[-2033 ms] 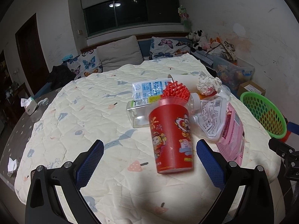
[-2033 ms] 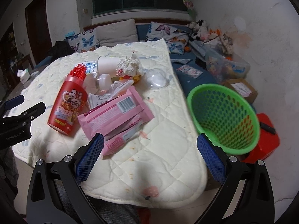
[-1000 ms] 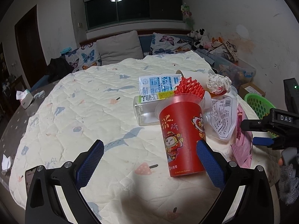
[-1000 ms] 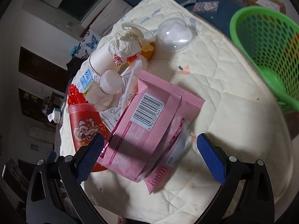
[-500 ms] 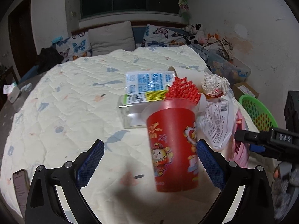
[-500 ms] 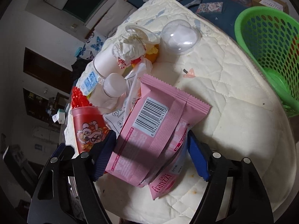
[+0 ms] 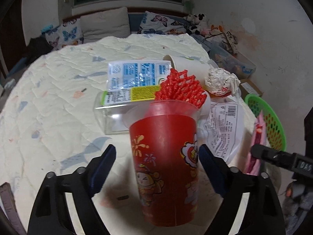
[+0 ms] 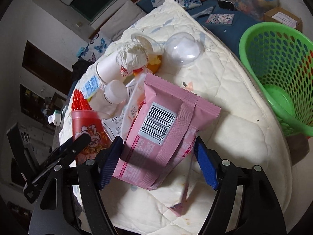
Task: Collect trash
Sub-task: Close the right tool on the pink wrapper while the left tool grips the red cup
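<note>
Both claws have narrowed since a second ago. The left claw (image 7: 156, 168) brackets the red cup (image 7: 166, 156), not yet gripping. The right claw (image 8: 158, 160) pinches the pink packet (image 8: 162, 133); the green basket (image 8: 254, 39) waits at two o'clock.

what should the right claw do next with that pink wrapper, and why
Probably close a little further, then lift. The right claw has the pink wrapper between its blue pads, which appear at or very near the wrapper's sides, so a firm pinch is not certain. The green basket sits open, off the quilt's edge, ready for the drop.
</note>
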A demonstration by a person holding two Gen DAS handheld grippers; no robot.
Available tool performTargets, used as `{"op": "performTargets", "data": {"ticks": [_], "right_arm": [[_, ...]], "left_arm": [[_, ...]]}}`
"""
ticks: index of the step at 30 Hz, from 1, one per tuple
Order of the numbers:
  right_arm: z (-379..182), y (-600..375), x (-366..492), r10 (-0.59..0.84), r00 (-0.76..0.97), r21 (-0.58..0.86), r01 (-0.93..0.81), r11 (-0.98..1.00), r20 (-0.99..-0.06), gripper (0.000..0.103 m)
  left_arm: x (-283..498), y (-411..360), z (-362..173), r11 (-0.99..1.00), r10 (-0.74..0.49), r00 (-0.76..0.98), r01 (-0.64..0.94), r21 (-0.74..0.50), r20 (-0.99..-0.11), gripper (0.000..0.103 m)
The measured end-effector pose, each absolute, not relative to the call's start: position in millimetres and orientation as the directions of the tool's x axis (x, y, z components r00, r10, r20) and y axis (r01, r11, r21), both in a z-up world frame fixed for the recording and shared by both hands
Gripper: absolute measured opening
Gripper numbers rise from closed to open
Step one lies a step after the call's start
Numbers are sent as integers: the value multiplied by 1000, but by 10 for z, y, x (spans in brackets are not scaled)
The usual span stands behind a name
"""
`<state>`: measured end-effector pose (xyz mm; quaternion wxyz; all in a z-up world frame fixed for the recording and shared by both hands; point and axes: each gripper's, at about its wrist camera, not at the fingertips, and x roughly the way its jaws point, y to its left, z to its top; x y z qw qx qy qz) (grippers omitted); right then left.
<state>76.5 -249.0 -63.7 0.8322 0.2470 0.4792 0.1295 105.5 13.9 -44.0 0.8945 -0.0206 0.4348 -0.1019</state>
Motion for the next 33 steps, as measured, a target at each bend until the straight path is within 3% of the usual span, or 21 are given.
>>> {"op": "performTargets", "data": {"ticks": [5, 24, 33], "right_arm": [[-624, -2463, 766, 453, 505, 530, 12, 848, -735, 73], [-610, -2504, 769, 457, 508, 538, 16, 843, -730, 73], [-622, -2508, 767, 463, 510, 545, 13, 838, -725, 73]], "left_arm": [[1074, 94, -480, 970, -237, 581, 191, -152, -778, 70], [781, 264, -316, 946, -291, 528, 286, -155, -798, 69], [550, 320, -197, 929, -216, 533, 369, -5, -818, 69]]}}
